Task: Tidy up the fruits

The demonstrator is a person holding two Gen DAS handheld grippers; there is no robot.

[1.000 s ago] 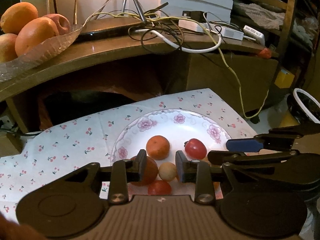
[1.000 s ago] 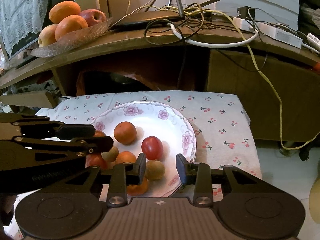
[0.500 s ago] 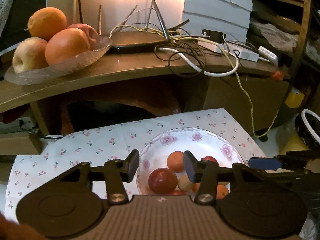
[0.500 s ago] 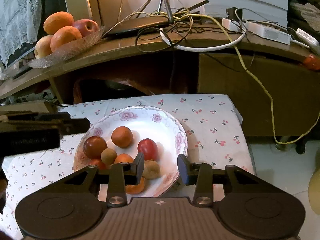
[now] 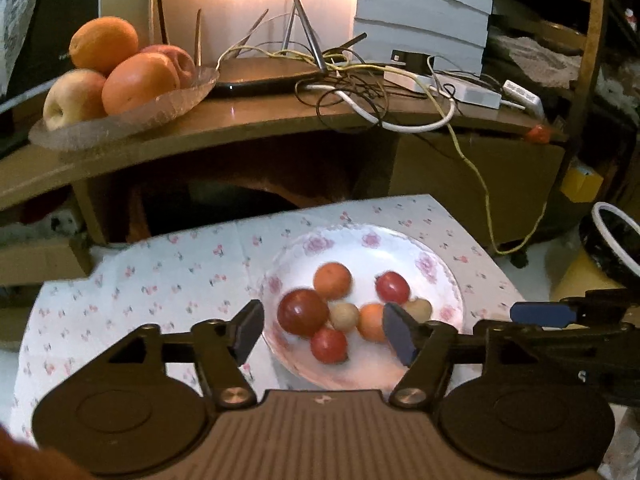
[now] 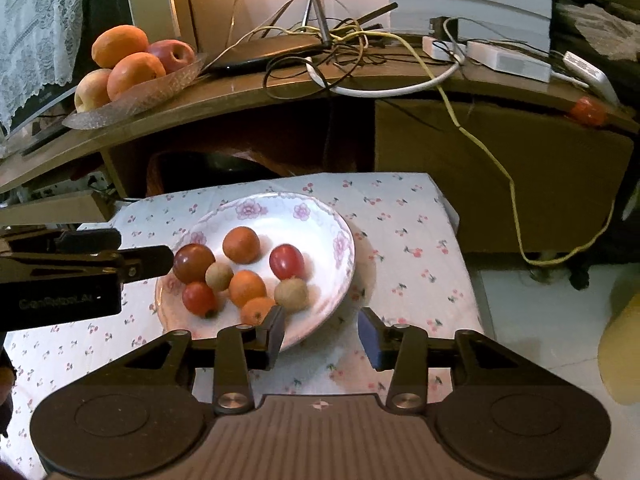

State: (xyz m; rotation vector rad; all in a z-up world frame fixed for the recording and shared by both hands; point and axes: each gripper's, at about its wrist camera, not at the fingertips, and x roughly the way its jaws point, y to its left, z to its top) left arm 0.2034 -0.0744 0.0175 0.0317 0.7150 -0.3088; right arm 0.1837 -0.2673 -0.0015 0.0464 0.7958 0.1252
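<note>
A white plate with pink flowers (image 5: 436, 256) (image 6: 340, 232) sits on a cherry-print cloth and holds several small fruits: a dark red one (image 5: 302, 313) (image 6: 193, 263), oranges (image 6: 241, 245), red ones (image 6: 286, 261) and tan ones (image 6: 291, 294). My left gripper (image 5: 323, 332) hovers above the plate's near side; its jaws are opening and nothing is between the pads. My right gripper (image 6: 322, 336) hangs over the plate's near right rim, jaws opening, nothing gripped. In the right wrist view the left gripper (image 6: 164, 258) reaches in from the left beside the dark red fruit.
A glass dish (image 5: 168, 104) (image 6: 160, 88) with oranges and apples stands on the wooden shelf behind, beside a router (image 5: 272, 76) and tangled cables (image 6: 360, 64). A small red fruit (image 6: 586, 111) lies at the shelf's right end. A dark round bin (image 5: 612, 240) stands at right.
Both grippers have drawn back and up from the plate, so the fruits look smaller and further off. The left jaws have spread much wider; the right jaws have widened a little.
</note>
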